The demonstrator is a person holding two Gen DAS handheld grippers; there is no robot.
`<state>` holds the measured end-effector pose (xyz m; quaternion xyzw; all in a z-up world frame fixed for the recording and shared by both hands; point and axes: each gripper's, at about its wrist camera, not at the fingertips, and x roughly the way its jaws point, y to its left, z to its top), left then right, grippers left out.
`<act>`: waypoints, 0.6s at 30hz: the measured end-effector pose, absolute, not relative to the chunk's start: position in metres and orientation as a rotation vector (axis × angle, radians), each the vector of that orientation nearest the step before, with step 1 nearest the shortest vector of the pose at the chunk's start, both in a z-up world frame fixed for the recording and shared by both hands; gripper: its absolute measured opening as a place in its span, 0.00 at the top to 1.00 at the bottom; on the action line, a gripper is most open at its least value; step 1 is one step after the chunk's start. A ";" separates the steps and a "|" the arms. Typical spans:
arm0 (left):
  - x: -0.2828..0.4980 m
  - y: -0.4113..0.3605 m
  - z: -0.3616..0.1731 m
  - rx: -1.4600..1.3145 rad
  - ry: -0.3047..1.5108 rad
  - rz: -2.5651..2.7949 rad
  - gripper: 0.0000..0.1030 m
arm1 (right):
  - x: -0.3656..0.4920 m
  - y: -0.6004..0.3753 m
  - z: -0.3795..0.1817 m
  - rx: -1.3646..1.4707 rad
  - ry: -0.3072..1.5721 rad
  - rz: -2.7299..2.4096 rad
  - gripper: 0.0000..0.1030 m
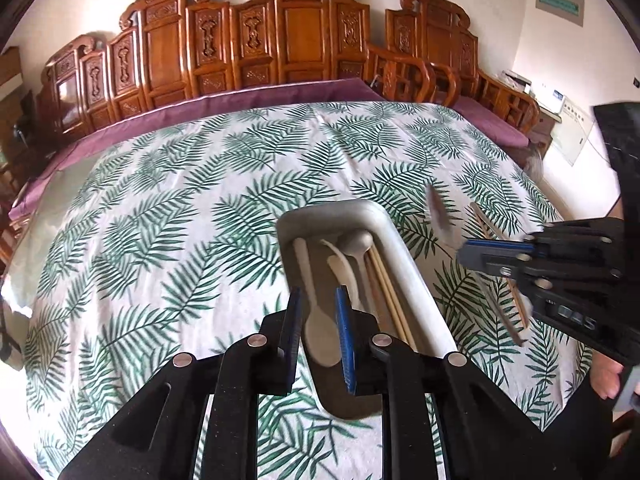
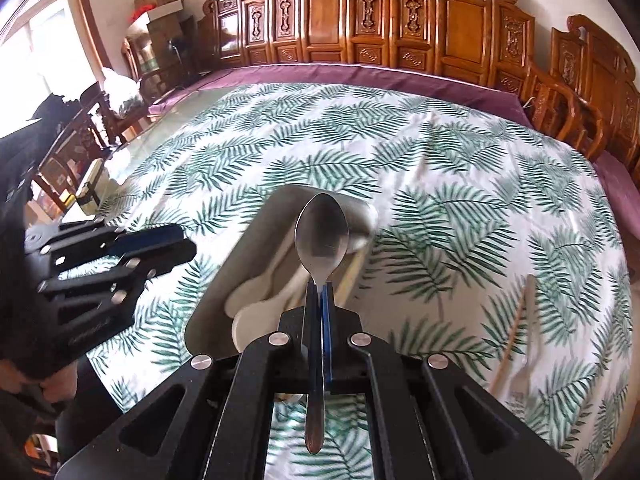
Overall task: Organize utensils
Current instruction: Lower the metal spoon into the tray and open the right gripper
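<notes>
A long grey tray lies on the leaf-print cloth and holds white spoons and bamboo chopsticks. My left gripper hangs over the tray's near end. Its jaws stand slightly apart, and a white spoon lies loose between them in the tray. My right gripper is shut on a metal spoon, bowl pointing forward over the tray. In the left wrist view the right gripper comes in blurred from the right. The right wrist view shows the left gripper left of the tray.
Loose wooden chopsticks and a pale utensil lie on the cloth right of the tray. Carved wooden chairs and a purple cushion line the far edge. A small box stands at the table's left edge.
</notes>
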<state>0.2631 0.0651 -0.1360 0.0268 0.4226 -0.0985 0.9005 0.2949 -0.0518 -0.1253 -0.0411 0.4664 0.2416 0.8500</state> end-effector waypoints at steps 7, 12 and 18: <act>0.249 0.083 -0.129 0.034 0.855 -0.186 0.84 | 0.314 -0.026 -0.141 -0.010 1.026 0.540 0.97; 0.245 0.088 -0.127 0.033 0.852 -0.179 0.83 | 0.325 -0.015 -0.153 0.031 1.061 0.541 0.96; 0.245 0.090 -0.126 0.033 0.851 -0.173 0.83 | 0.326 -0.015 -0.160 0.042 1.070 0.537 0.95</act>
